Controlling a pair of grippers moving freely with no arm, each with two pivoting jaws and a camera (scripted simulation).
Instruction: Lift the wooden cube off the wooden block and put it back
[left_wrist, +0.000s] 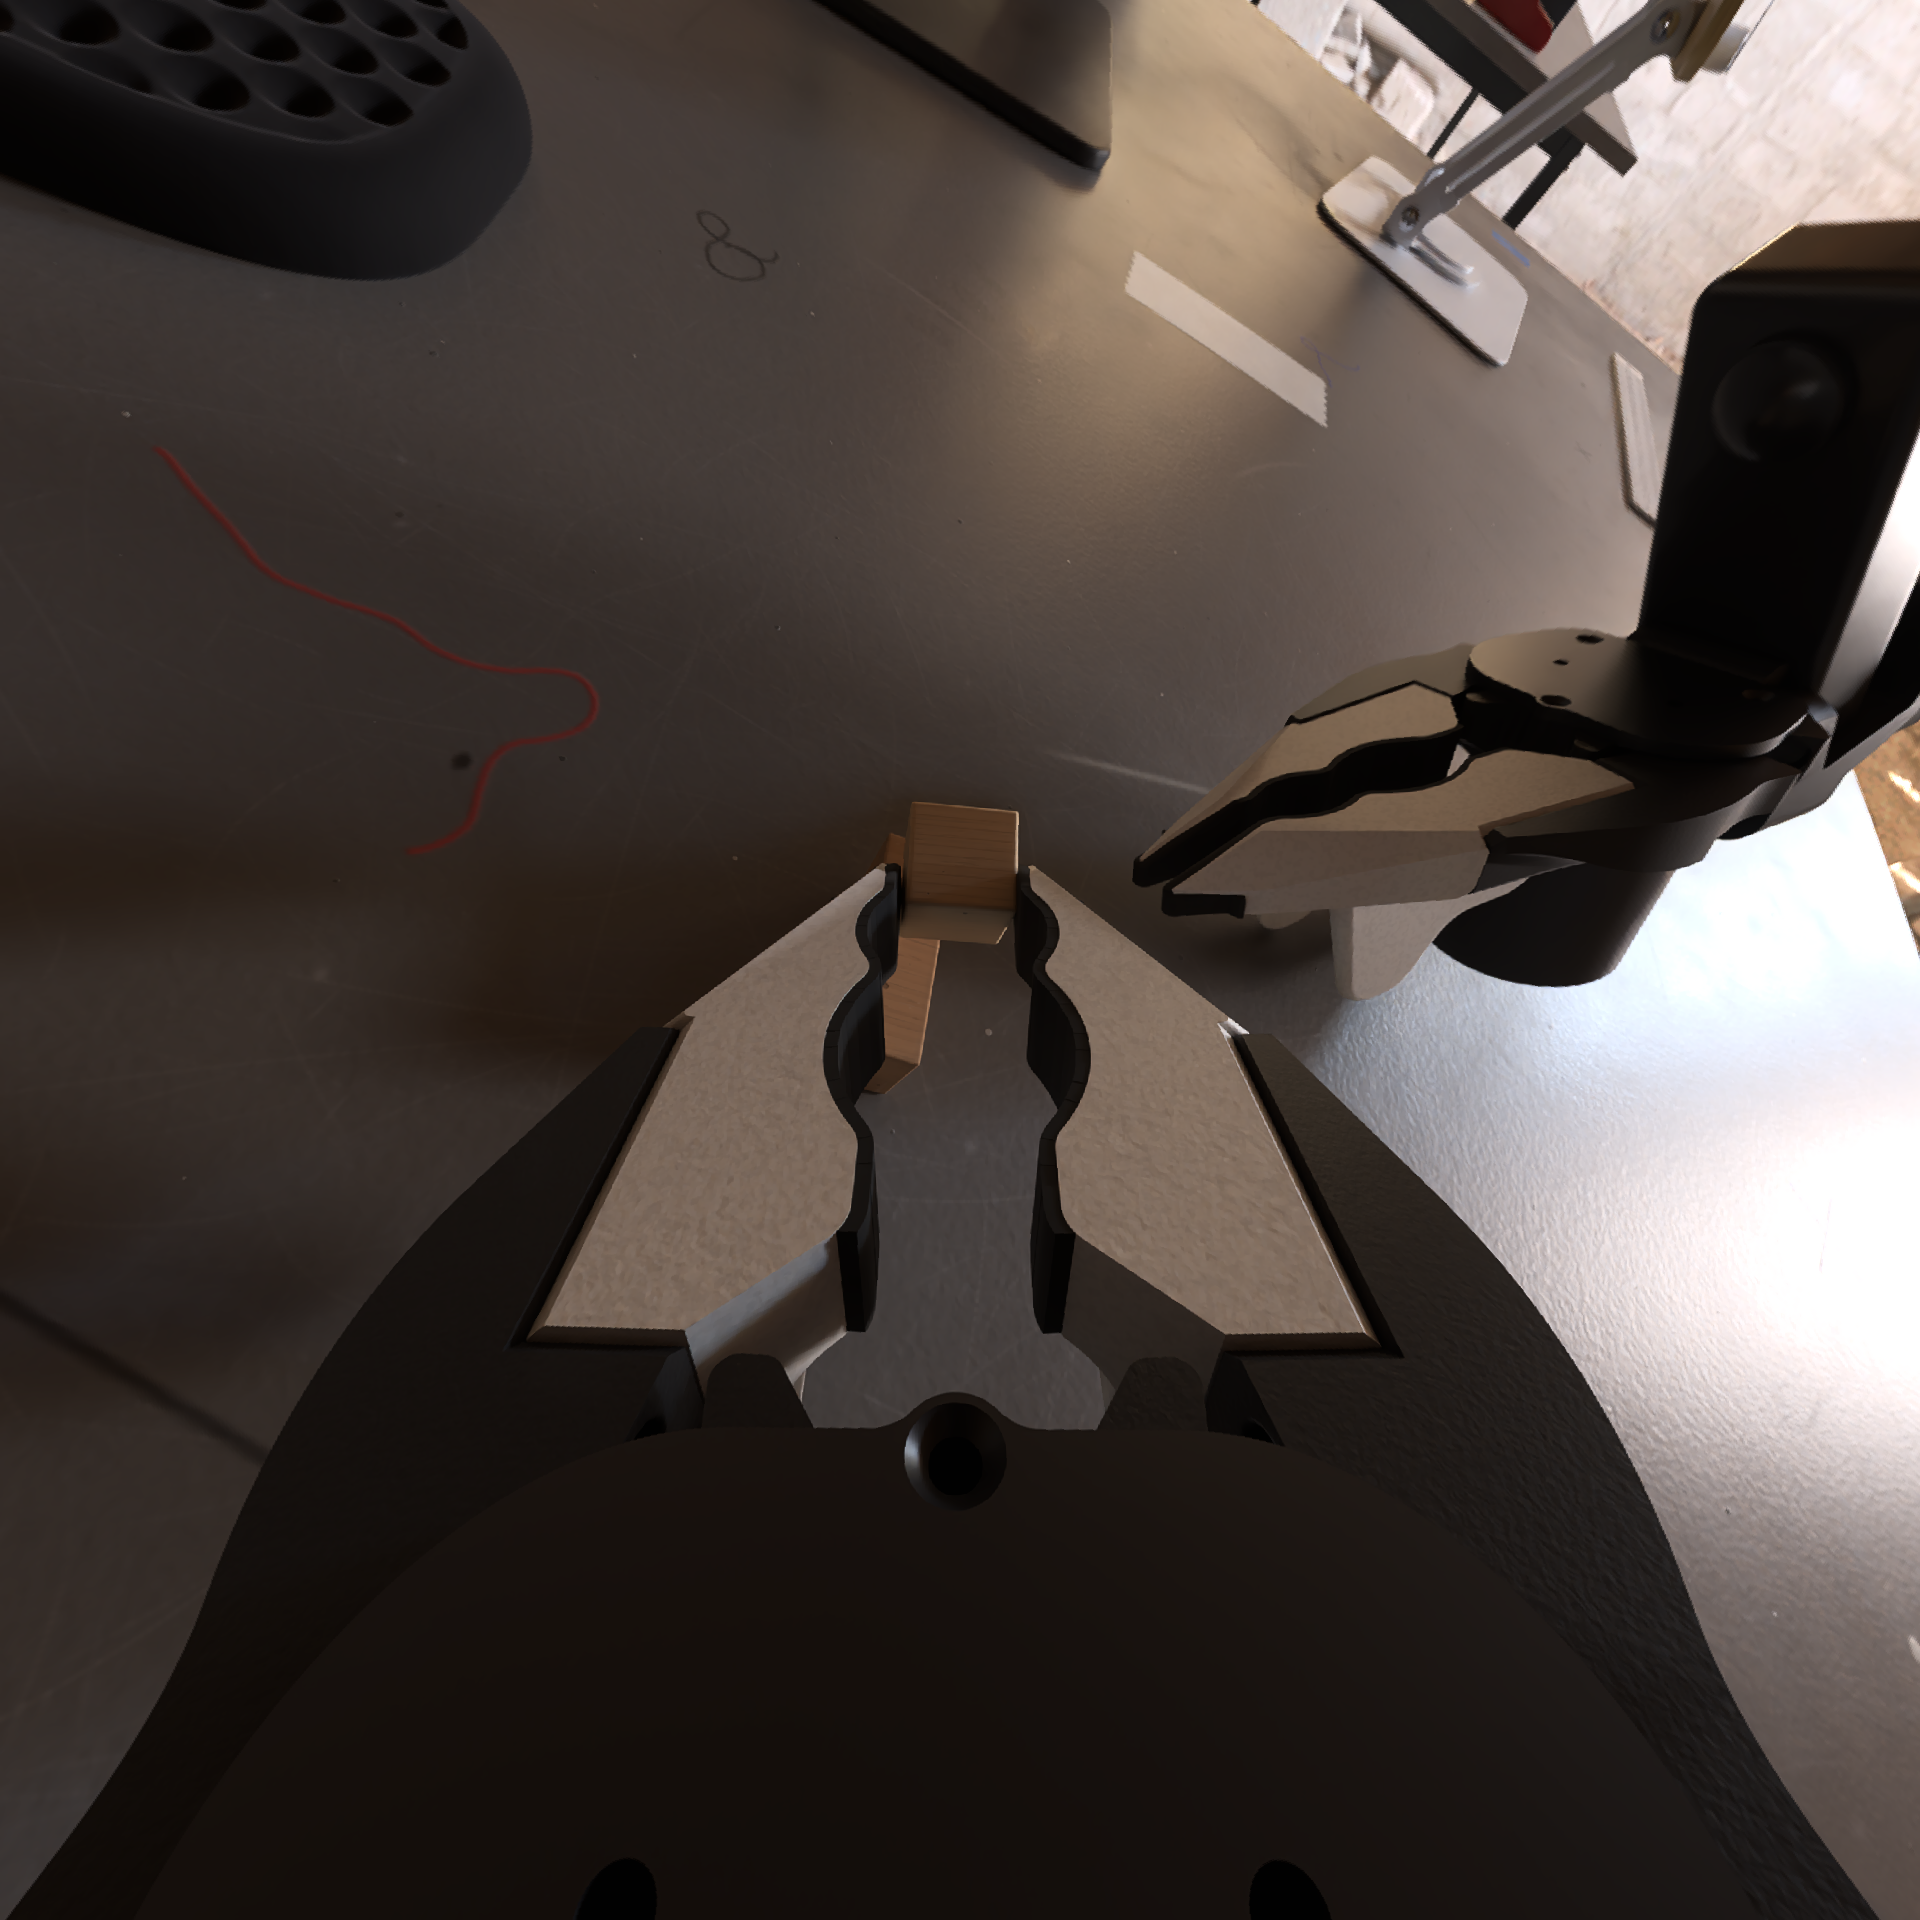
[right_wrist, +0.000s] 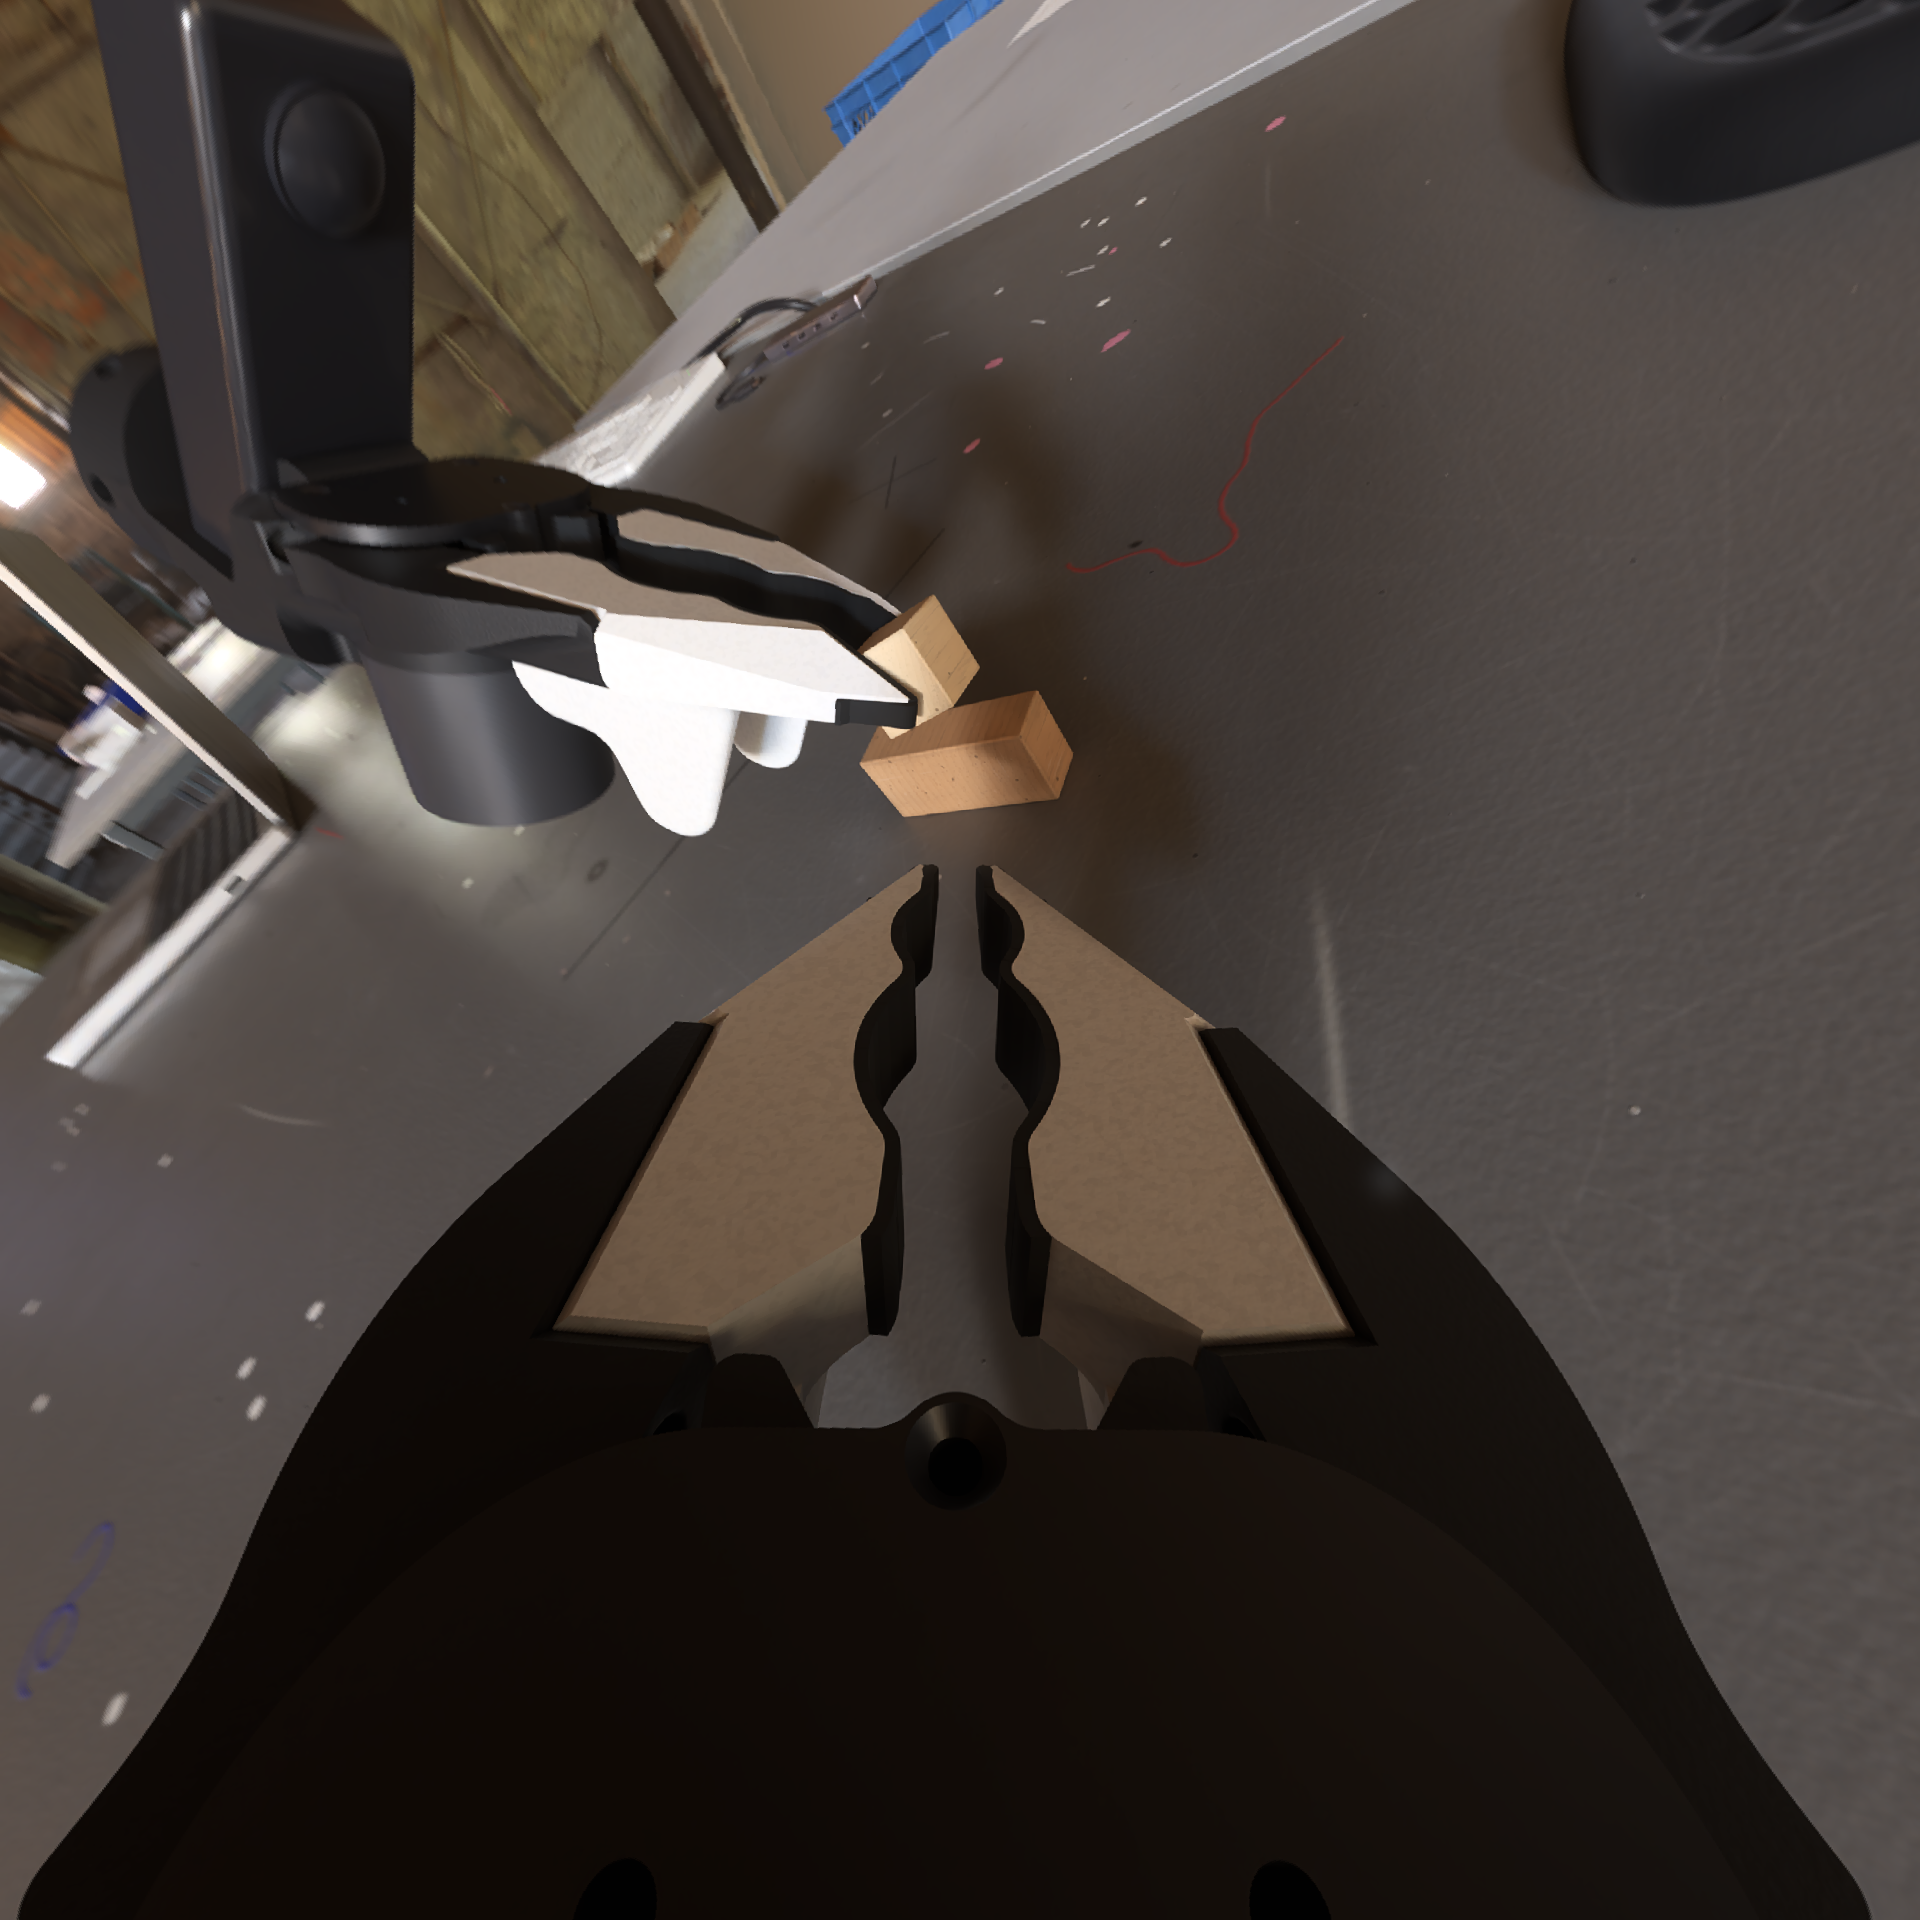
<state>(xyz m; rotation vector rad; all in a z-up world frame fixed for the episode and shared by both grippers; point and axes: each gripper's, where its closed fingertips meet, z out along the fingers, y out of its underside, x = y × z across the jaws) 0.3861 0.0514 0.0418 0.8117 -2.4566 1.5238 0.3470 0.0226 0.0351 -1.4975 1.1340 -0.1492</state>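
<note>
The wooden cube (left_wrist: 961, 857) is sitting pinched between the tips of the left gripper (left_wrist: 958, 883), and in the right wrist view you can see it hanging tilted, just above the wooden block (right_wrist: 971, 764) and not resting flat on it; whether one corner is still touching the block is hard to call. The block itself is lying on the grey table (left_wrist: 727, 520), running under the left gripper's left finger (left_wrist: 758, 1122) in its own view. The right gripper (right_wrist: 958, 878) is hovering near the block with nothing between its fingers, tips almost pressed together with only a thin slit showing. In the left wrist view it's sitting off to the right of the cube, pointing left. Other stuff lying around: a thin red wire (left_wrist: 468, 665) curling on the table to the left, a black perforated thing (left_wrist: 239, 114) at the far left, and a strip of pale tape (left_wrist: 1226, 338) at the far right.
</note>
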